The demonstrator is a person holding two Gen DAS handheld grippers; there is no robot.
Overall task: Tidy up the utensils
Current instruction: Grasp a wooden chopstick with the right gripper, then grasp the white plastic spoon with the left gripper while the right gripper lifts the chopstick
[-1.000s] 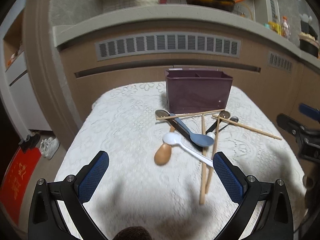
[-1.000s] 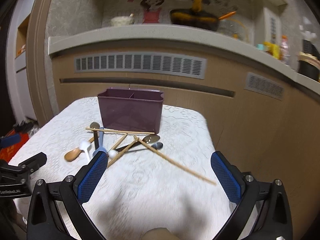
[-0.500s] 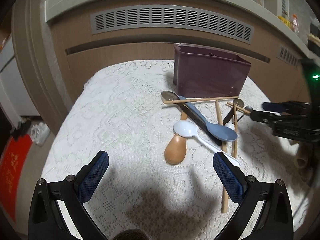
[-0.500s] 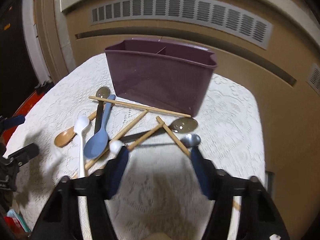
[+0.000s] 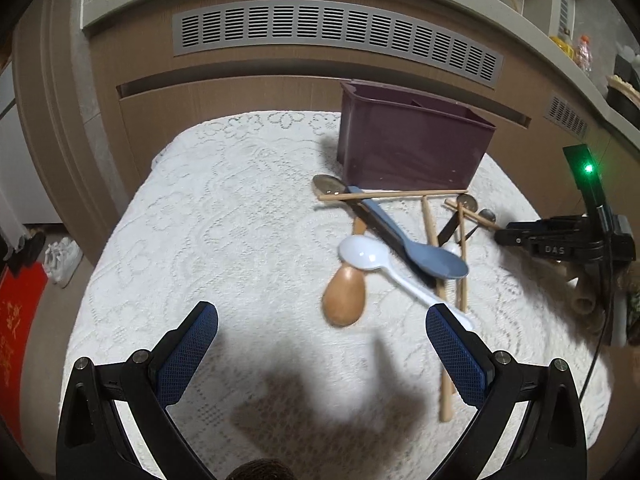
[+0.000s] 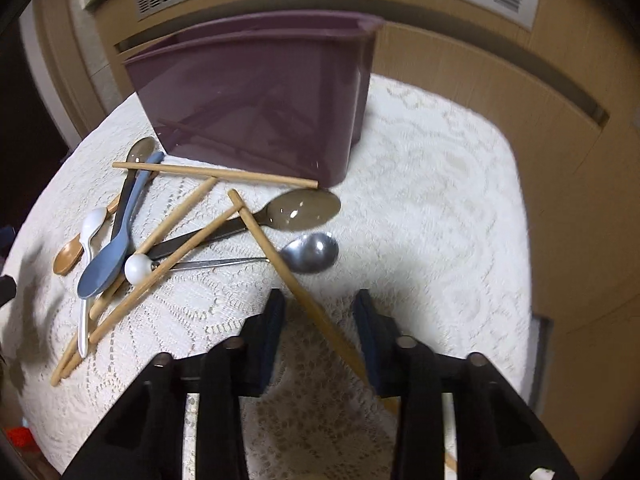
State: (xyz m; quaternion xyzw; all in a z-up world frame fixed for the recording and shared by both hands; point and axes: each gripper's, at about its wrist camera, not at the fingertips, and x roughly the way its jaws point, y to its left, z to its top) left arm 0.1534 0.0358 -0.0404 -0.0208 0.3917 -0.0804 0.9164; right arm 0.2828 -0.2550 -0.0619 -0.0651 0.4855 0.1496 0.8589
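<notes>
- The right gripper point(image 6: 318, 326) points steeply down at the table, and its jaws are closing around a wooden chopstick point(image 6: 276, 258) that runs slantwise between them; the pads do not yet press on it, so it is not grasped.
- Just ahead of the right fingertips lies a steel spoon point(image 6: 310, 256), its bowl touching that chopstick, and a little further ahead a brownish spoon point(image 6: 304, 212).
- Beyond both spoons stands the purple bin point(image 6: 256, 108), upright on the lace tablecloth point(image 6: 432, 200), with another chopstick point(image 6: 212, 172) lying along its foot.
- To the left of the right gripper sits the rest of the heap: a blue spoon point(image 6: 106, 264), a white spoon point(image 6: 92, 226) and a tan wooden spoon point(image 6: 70, 258), crossed by more chopsticks.
- The left gripper point(image 5: 322, 344) hangs above the cloth with its jaws spread wide and nothing between them.
- Ahead of it and slightly to the right lie the same wooden, white and blue spoons; the white spoon's handle runs toward its right finger.
- In the left wrist view the right gripper reaches in from the right edge.
</notes>
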